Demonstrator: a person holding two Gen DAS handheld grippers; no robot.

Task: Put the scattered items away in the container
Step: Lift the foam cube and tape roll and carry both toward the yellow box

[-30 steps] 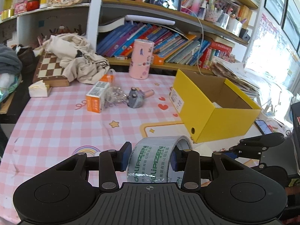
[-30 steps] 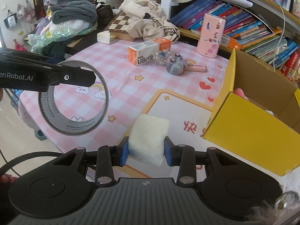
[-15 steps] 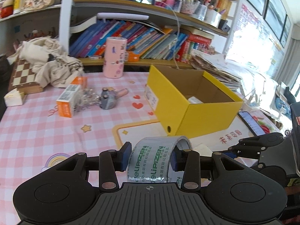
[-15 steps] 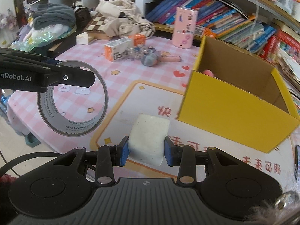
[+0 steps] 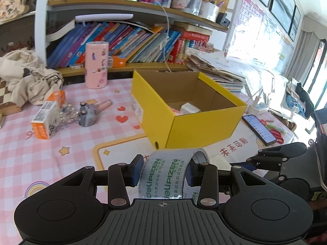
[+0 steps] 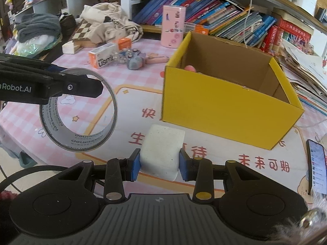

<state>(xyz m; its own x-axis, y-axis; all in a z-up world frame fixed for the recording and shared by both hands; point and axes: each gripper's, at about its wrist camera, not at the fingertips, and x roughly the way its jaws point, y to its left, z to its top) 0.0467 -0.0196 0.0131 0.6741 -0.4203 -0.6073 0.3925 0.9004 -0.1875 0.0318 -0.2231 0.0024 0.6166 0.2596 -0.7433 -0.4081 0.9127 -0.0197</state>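
My left gripper (image 5: 163,170) is shut on a roll of clear tape (image 5: 170,175) with green print, held above the table in front of the yellow cardboard box (image 5: 196,126). The tape roll (image 6: 78,110) also shows at the left of the right wrist view. My right gripper (image 6: 160,167) is shut on a white sponge block (image 6: 162,150), in front of the yellow box (image 6: 224,110). A white item (image 5: 189,108) lies inside the box. An orange and white carton (image 5: 48,117), a grey toy (image 5: 87,115) and clear beads (image 5: 68,115) lie on the checked cloth at the left.
A pink cylinder (image 5: 96,65) stands behind the box by the bookshelf (image 5: 143,47). A beige cloth (image 5: 26,79) and a chessboard (image 6: 83,32) lie at the far left. A phone (image 5: 259,127) lies right of the box. Paper stacks (image 5: 214,65) sit at the back right.
Both grippers have moved to the right and closer to the yellow box, each still holding its item. The box now sits nearer the middle of both views.
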